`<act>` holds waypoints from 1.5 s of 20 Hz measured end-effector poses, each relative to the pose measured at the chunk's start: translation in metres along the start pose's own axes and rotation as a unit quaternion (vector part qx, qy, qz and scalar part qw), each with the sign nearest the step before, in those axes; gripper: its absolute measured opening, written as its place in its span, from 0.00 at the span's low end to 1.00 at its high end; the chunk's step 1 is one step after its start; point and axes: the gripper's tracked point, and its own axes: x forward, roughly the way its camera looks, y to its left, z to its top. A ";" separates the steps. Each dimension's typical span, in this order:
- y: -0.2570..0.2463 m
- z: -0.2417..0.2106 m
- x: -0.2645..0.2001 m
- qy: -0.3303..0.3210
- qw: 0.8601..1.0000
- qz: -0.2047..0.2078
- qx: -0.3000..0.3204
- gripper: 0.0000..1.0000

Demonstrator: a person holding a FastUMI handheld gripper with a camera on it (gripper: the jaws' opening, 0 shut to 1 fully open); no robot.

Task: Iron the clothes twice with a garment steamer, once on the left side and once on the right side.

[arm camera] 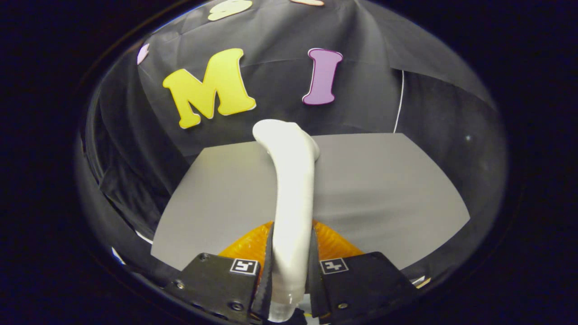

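- Steamer (291,189) is sitting between the two fingers, and both fingers are pressing on its white handle, so the gripper (291,266) is holding it tight.
- Handle is running away from the fingers toward 12 o'clock, and its rounded top end is bending a little toward 11 o'clock.
- Orange garment (246,246) is lying just under the fingers, peeking out at 10 o'clock and 2 o'clock of the handle.
- Grey table (384,189) is spreading out beyond the fingers, from 9 o'clock round to 3 o'clock.
- Steaming face is hiding behind the handle, so nobody can tell if it is touching the cloth.
- It looks like the person is working on a pass over the clothes, but which side, left or right, cannot be told.
- To do this step well, the person should be keeping the squeeze firm so the smooth handle is not slipping or twisting.
- The person should be moving slowly in one straight line, staying over the orange cloth and not wandering onto the bare table.
- One risk is bunching the cloth by pushing down too hard.
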 end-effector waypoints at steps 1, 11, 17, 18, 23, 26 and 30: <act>0.006 -0.004 -0.003 -0.002 1.000 0.005 0.008 0.35; 0.093 -0.017 -0.084 -0.083 0.995 0.043 0.015 0.30; 0.140 -0.032 -0.150 -0.132 0.990 0.045 0.031 0.30; 0.144 -0.034 -0.160 -0.144 0.988 0.042 0.035 0.30; 0.175 -0.027 -0.214 -0.228 0.972 0.024 0.050 0.30; 0.201 -0.015 -0.247 -0.285 0.958 0.016 0.042 0.29; 0.240 0.020 -0.275 -0.354 0.935 0.022 0.019 0.29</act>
